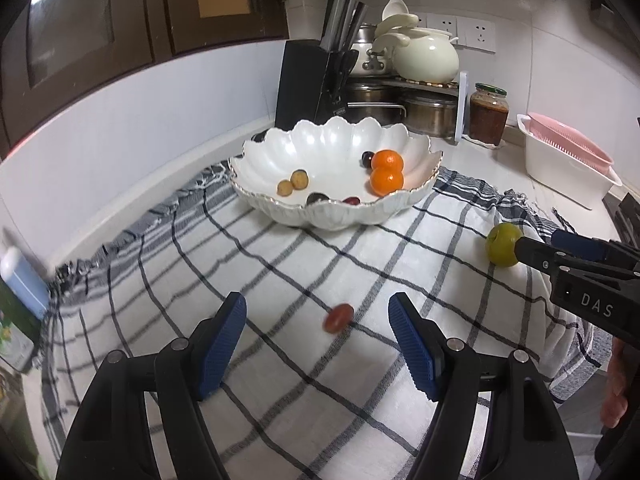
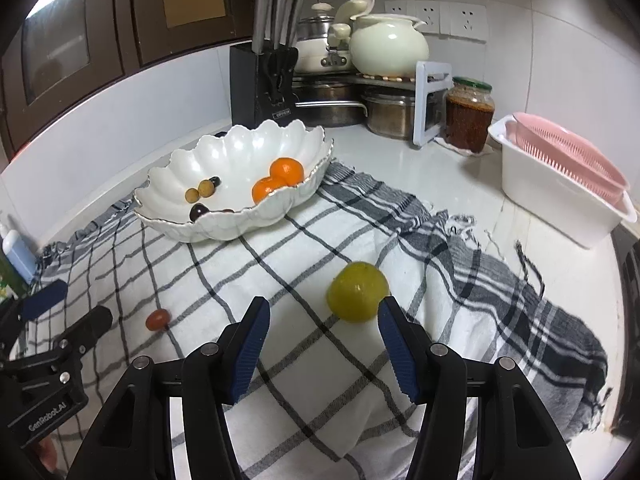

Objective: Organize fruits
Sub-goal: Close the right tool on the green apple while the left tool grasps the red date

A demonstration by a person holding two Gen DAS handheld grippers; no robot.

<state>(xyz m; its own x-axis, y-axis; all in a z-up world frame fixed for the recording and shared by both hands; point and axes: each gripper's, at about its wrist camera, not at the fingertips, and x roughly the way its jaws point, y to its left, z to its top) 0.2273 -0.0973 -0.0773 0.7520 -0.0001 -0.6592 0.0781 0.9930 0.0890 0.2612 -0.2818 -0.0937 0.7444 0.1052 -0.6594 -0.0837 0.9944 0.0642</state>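
A white scalloped bowl (image 1: 332, 216) (image 2: 224, 228) stands on a checked cloth and holds two oranges (image 1: 386, 170) (image 2: 278, 180), small brown fruits (image 1: 294, 184) and dark grapes. A small red fruit (image 1: 338, 317) (image 2: 157, 319) lies on the cloth just ahead of my open, empty left gripper (image 1: 318, 316). A green fruit (image 2: 357, 292) (image 1: 503, 244) lies on the cloth ahead of my open, empty right gripper (image 2: 324, 316), close to its right finger.
At the back stand a black knife block (image 1: 308, 84), metal pots (image 1: 428, 112), a cream pot (image 1: 426, 56) and a jar of red paste (image 2: 468, 114). A white tub with a pink strainer (image 2: 568, 184) sits at the right. A blue-capped bottle (image 1: 22, 280) stands at the left.
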